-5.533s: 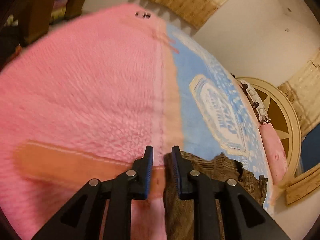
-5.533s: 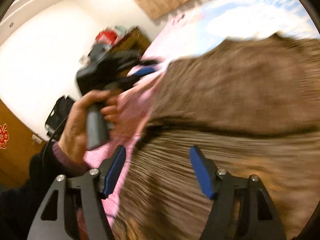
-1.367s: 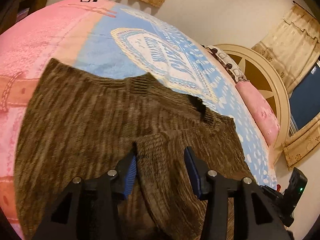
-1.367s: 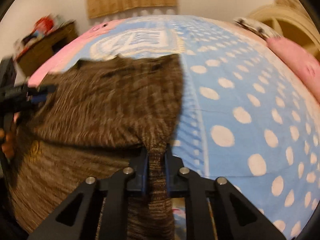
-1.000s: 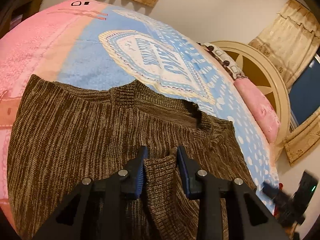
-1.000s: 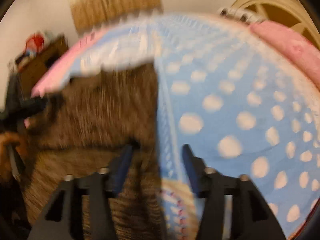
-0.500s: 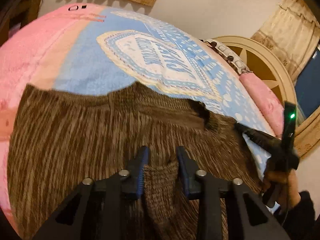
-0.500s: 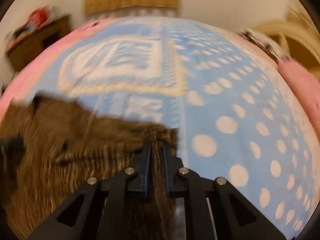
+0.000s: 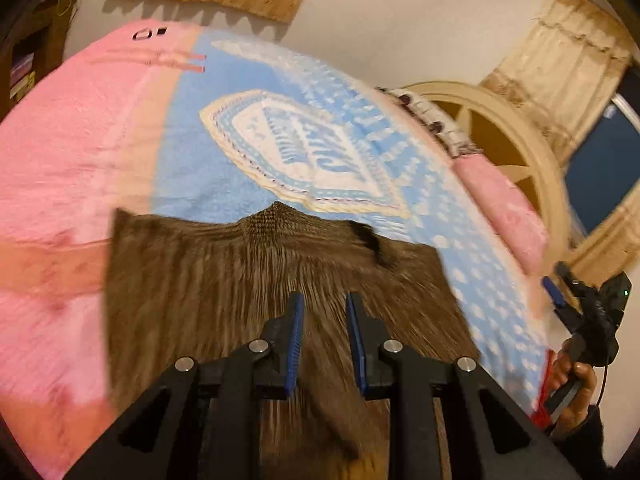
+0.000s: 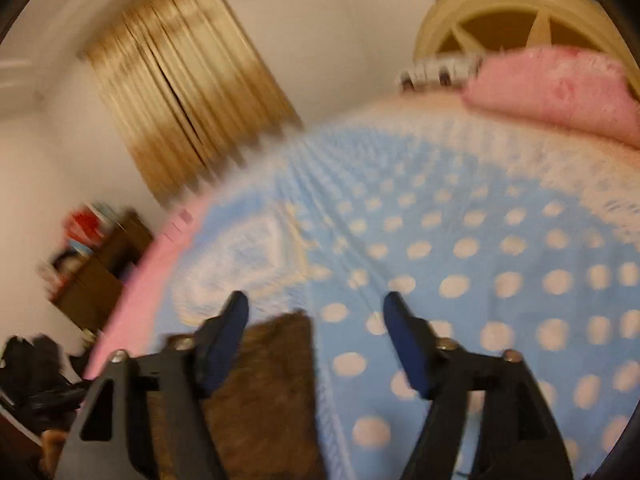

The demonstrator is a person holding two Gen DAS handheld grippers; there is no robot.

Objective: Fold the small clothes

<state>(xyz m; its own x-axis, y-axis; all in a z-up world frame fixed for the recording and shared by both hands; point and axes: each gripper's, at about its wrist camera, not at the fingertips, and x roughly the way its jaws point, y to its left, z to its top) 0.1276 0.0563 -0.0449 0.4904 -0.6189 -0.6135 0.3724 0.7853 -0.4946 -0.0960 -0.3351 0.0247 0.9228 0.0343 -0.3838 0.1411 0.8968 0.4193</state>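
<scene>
Left wrist view, left claw (image 9: 322, 312) slightly parted over brown sweater (image 9: 224, 280), right claw (image 10: 316, 312) wide, empty, blanket (image 10: 480, 240) beyond.

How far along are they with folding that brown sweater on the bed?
Partway, it seems. The brown sweater lies spread on the blanket, and part of it looks folded over itself near the bottom. The left gripper has its jaws a little apart over the knit; blur hides any grip. The right gripper is open, holding nothing. A compact final fold looks yet to come.
</scene>
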